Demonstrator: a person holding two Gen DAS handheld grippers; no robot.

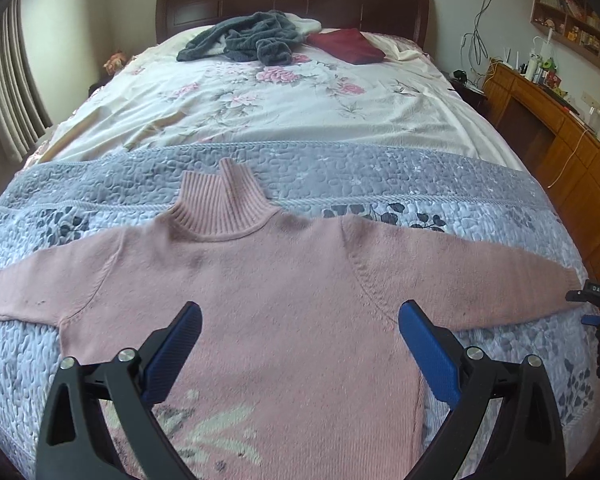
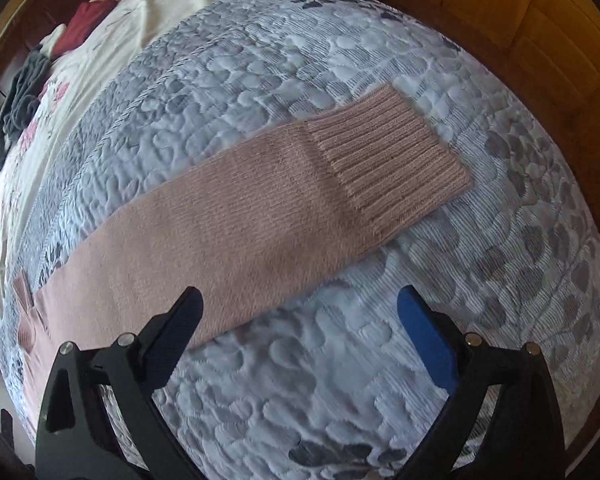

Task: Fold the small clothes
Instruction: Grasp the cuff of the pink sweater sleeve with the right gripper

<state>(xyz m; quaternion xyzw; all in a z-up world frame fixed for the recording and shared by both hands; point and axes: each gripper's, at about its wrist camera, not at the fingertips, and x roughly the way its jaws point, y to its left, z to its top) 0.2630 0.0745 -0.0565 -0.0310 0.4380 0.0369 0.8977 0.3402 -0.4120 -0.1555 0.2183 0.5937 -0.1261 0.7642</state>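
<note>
A pink turtleneck sweater (image 1: 268, 280) lies flat on the quilted blue-grey bedspread (image 1: 380, 176), sleeves spread wide and collar pointing toward the headboard. My left gripper (image 1: 300, 314) hovers open over the sweater's chest with nothing between its blue pads. In the right wrist view the sweater's right sleeve (image 2: 228, 224) runs diagonally, ending in a ribbed cuff (image 2: 388, 164). My right gripper (image 2: 300, 300) is open above the sleeve's lower edge and the bedspread (image 2: 340, 360), holding nothing. The right gripper's body shows at the far right edge of the left wrist view.
Farther up the bed, on a floral sheet (image 1: 300, 96), lie a dark grey fleece garment (image 1: 244, 40) and a dark red cloth (image 1: 348, 46). A dark wooden headboard (image 1: 292, 4) stands behind. A wooden desk (image 1: 540, 120) flanks the bed's right side; curtains (image 1: 8, 100) hang left.
</note>
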